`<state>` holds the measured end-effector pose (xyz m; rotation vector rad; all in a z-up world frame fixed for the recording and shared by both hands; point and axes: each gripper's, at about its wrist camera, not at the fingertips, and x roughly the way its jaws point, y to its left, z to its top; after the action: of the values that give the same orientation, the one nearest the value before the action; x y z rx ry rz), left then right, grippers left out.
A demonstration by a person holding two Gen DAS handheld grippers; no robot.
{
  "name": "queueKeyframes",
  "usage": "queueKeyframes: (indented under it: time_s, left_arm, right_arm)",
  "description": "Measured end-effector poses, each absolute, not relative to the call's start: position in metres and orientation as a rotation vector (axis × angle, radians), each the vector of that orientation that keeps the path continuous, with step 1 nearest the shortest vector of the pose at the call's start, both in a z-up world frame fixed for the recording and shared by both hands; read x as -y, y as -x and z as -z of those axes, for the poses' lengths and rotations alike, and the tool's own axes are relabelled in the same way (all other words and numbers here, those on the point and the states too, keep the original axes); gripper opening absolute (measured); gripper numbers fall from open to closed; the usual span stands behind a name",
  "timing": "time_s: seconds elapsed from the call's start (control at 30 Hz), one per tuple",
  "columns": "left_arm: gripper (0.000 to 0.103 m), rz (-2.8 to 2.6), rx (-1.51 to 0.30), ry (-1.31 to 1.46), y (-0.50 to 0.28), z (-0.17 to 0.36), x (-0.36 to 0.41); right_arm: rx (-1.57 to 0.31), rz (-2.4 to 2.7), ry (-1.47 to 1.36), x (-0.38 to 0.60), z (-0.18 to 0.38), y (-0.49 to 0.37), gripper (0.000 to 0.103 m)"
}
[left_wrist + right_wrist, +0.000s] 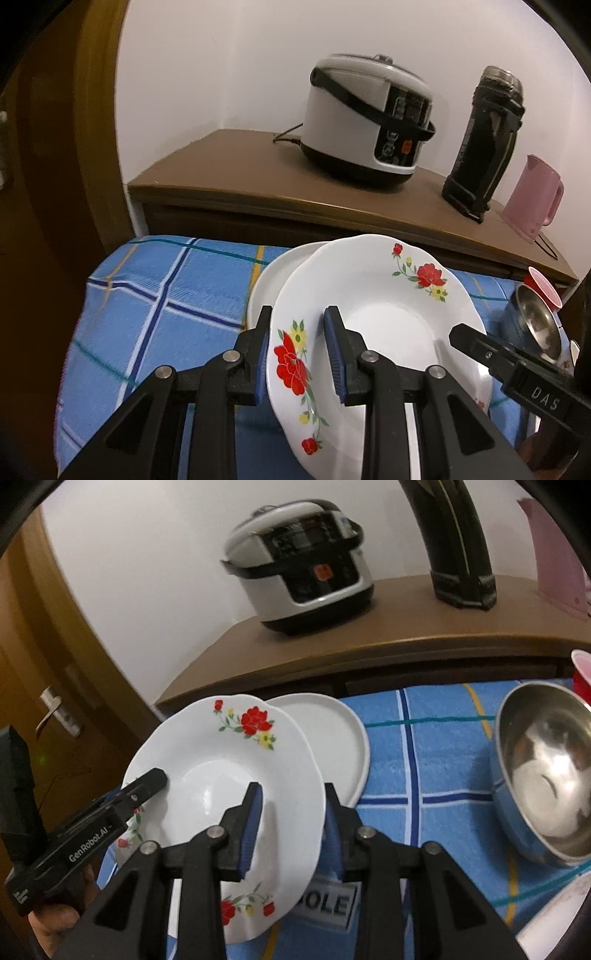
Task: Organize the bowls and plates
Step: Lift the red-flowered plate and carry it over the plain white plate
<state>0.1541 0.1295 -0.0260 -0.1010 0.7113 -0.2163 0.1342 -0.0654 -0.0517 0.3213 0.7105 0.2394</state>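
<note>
Above the blue checked cloth (155,295), the floral plate (373,295) was held tilted between both grippers, its red-flowered rim raised over a plain white plate (332,731) that lay flat on the cloth just behind and partly under it. The left gripper (301,354) had its two blue-padded fingers (334,350) set either side of the floral plate's near-left rim, one pad over the inner face and one behind the back; they stood close around the rim, but whether they pressed on it could not be told for certain. The right gripper (291,830) straddled the opposite rim of the floral plate (221,775) in the same way, one finger (251,819) lying on the white inner face and the other behind the edge, with a narrow gap still visible on the outer side. In the right wrist view the left gripper (147,781) reached in over the plate's far-left rim. To the right of the floral plate, a steel bowl with a blue outside (546,768) rested on the cloth, and a red cup (545,286) stood beside it. Behind the plates, on a brown cabinet (229,173), sat a white rice cooker (365,118), a dark flask (484,144) and a pink kettle (533,199).
</note>
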Motion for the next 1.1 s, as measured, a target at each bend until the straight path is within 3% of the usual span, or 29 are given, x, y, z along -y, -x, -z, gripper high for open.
queueKeyframes:
  time_s: [1.1]
  left_arm:
    - [0.032, 0.186, -0.79, 0.137, -0.214, 0.057, -0.128]
  right_arm:
    - [-0.722, -0.083, -0.314, 0.06, 0.074, -0.186, 0.035]
